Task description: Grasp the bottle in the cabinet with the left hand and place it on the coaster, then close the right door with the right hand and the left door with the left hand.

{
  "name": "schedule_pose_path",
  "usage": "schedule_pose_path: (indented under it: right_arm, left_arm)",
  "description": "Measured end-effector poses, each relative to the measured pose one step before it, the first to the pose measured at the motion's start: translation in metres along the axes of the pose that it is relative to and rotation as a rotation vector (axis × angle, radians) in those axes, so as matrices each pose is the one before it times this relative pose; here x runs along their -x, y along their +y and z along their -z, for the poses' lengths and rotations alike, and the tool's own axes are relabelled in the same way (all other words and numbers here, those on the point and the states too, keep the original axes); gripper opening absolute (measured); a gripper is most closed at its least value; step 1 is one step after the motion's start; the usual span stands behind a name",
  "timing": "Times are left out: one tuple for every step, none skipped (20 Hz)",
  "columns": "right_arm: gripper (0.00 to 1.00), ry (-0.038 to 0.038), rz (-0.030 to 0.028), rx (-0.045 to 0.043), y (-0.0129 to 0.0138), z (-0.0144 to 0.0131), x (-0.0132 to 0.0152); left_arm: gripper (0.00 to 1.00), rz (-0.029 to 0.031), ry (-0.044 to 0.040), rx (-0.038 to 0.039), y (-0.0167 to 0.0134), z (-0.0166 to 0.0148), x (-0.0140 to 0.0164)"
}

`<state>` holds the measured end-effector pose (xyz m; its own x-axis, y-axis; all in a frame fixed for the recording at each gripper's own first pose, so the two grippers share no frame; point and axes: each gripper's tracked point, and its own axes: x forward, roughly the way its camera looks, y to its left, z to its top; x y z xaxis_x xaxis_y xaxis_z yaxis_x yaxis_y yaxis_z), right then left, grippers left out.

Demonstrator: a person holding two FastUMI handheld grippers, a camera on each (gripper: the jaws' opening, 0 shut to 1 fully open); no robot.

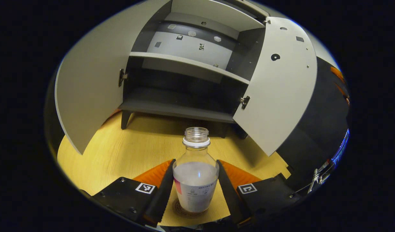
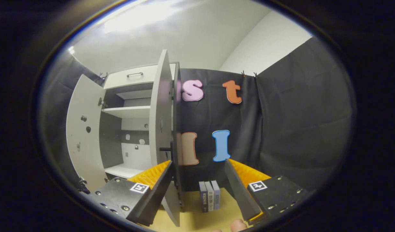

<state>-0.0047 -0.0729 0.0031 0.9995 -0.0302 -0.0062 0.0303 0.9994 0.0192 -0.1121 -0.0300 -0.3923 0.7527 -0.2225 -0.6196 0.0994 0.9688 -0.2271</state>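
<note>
Two grippers are in my hands, and the step in hand looks like setting the bottle (image 1: 196, 175) down on the coaster (image 1: 184, 210). In the left gripper view, my left gripper (image 1: 195, 193) frames the clear, uncapped bottle, which stands upright with pale contents and a label. Its base sits over a round, dark coaster on the wooden table (image 1: 120, 154), with part of the coaster's edge peeking out at the lower left. Both fingers run close along the bottle's sides; I judge them clasped on it, though the contact is hard to confirm. To finish well, I should check the base rests flat, then part the fingers gently and draw straight back so the bottle is not tipped. Beyond it, the cabinet (image 1: 184, 80) stands with both doors swung wide and bare shelves.

In the right gripper view, my right gripper (image 2: 197, 193) is spread wide, grasping nothing. The edge of the cabinet's right door (image 2: 162, 122) stands between its fingers, farther off. A few small books (image 2: 209, 199) stand on the table behind.
</note>
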Motion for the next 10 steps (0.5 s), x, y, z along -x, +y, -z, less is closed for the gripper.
schedule_pose_path:
  right_arm:
    - [0.96, 0.00005, 0.00147, 0.00182, -0.00125, -0.00091, 0.00017]
    - [0.96, 0.00103, 0.00136, 0.00135, -0.00096, 0.00039, -0.00023]
    - [0.96, -0.00001, 0.00074, 0.00031, -0.00065, -0.00073, -0.00009]
    - [0.96, 0.00021, 0.00138, 0.00014, 0.00000, 0.00017, 0.00075]
    - [0.96, 0.00038, 0.00077, 0.00026, -0.00033, -0.00067, -0.00087]
    - [0.96, 0.00108, -0.00091, 0.00072, 0.00047, 0.00005, -0.00001]
    - [0.96, 0.00090, -0.00137, 0.00176, 0.00030, -0.00021, -0.00038]
    - [0.96, 0.00176, -0.00072, 0.00203, 0.00032, 0.00042, -0.00017]
    - [0.96, 0.00103, -0.00093, 0.00151, 0.00003, -0.00024, -0.00012]
    - [0.96, -0.00018, -0.00063, 0.00101, 0.00022, -0.00076, 0.00015]
  left_arm:
    - [0.79, -0.00513, 0.01201, 0.00696, 0.00223, 0.00661, -0.00117]
    - [0.78, -0.00780, 0.00324, 0.00448, 0.00195, 0.00589, -0.00105]
    - [0.78, -0.00737, -0.00080, 0.00270, 0.00202, 0.00320, -0.00027]
    - [0.79, -0.00581, -0.00766, -0.00016, 0.00201, 0.00149, -0.00253]
    - [0.79, -0.00716, -0.01835, -0.00340, 0.00049, -0.00099, -0.00078]
    - [0.79, -0.00004, -0.02888, -0.00694, -0.00042, -0.00290, -0.00067]
    - [0.79, -0.00058, -0.03284, -0.01073, -0.00157, -0.00488, -0.00194]
    - [0.79, 0.00533, -0.01472, -0.00773, -0.00086, 0.00053, -0.00206]
    - [0.79, 0.00071, 0.00632, -0.00780, -0.00141, 0.00411, -0.00358]
    - [0.78, -0.00219, 0.01748, -0.00870, 0.00002, 0.00673, -0.00215]
